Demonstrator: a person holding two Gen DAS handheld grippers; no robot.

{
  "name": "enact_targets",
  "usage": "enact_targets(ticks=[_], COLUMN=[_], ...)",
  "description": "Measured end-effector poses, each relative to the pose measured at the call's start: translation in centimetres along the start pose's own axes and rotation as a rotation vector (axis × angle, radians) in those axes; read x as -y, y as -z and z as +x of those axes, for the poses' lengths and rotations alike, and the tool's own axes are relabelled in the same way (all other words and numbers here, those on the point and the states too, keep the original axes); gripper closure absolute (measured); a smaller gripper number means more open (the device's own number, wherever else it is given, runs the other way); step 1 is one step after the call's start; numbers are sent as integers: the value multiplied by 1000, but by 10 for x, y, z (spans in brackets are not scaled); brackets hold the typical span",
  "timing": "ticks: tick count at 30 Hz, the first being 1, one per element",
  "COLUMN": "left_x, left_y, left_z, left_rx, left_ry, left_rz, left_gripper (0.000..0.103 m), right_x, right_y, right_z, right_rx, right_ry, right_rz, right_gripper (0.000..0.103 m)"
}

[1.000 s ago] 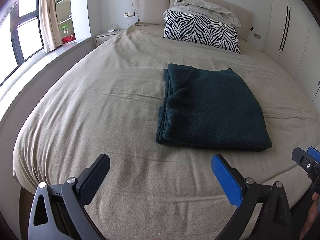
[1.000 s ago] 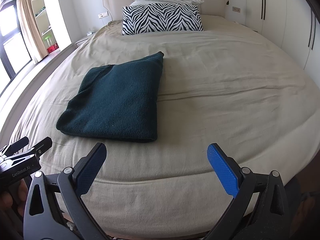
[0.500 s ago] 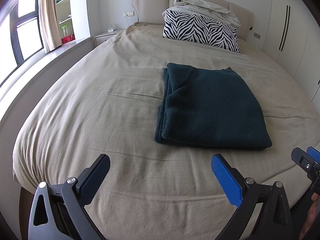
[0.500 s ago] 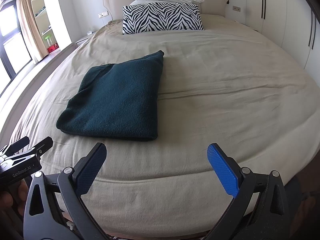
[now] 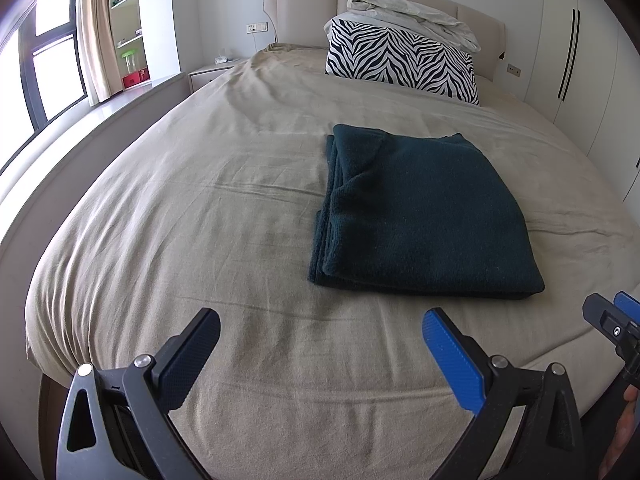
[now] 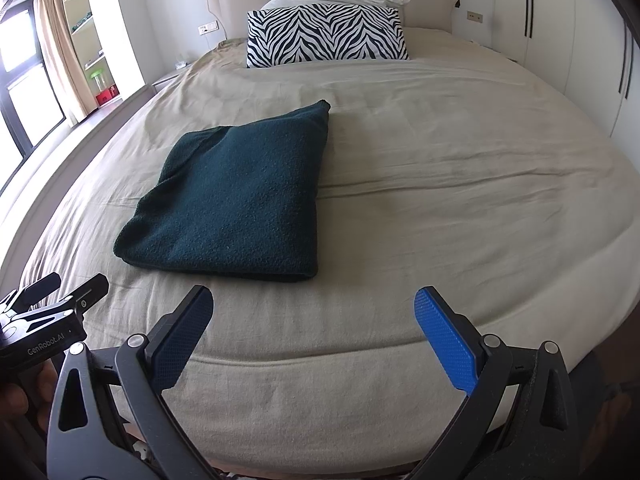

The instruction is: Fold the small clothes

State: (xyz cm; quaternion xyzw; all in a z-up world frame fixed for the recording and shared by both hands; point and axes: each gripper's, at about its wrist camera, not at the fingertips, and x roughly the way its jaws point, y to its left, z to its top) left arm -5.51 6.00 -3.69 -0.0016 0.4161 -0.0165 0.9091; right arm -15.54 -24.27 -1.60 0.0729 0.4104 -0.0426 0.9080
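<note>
A dark green knitted garment (image 5: 424, 216) lies folded into a flat rectangle on the beige bed sheet (image 5: 200, 220); it also shows in the right wrist view (image 6: 240, 196). My left gripper (image 5: 320, 344) is open and empty, held near the bed's front edge, short of the garment and to its left. My right gripper (image 6: 314, 330) is open and empty, near the front edge, just in front of the garment's near right corner. Each gripper shows at the edge of the other's view, the right one (image 5: 612, 320) and the left one (image 6: 52, 300).
A zebra-striped pillow (image 5: 400, 64) with a crumpled white duvet (image 5: 412, 16) on it leans on the headboard. White wardrobe doors (image 5: 580, 60) stand on the right. A window, curtain and shelves (image 5: 124, 40) are on the left, with a nightstand (image 5: 208, 72).
</note>
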Motion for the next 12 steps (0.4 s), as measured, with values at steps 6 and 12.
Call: enact_targets(ticks=[6,12], left_x=[-1,0], left_y=[0,-1], left_z=[1,1], left_rx=[-4,-1], left_ry=[2,-1], left_rz=[2,6], left_gripper=[0,0], right_x=[1,1], right_y=[-1,0], right_z=[0,0], right_rx=[-2,-6], right_ry=[-2,-7], right_rz=[-2,-4], right_gripper=[0,0])
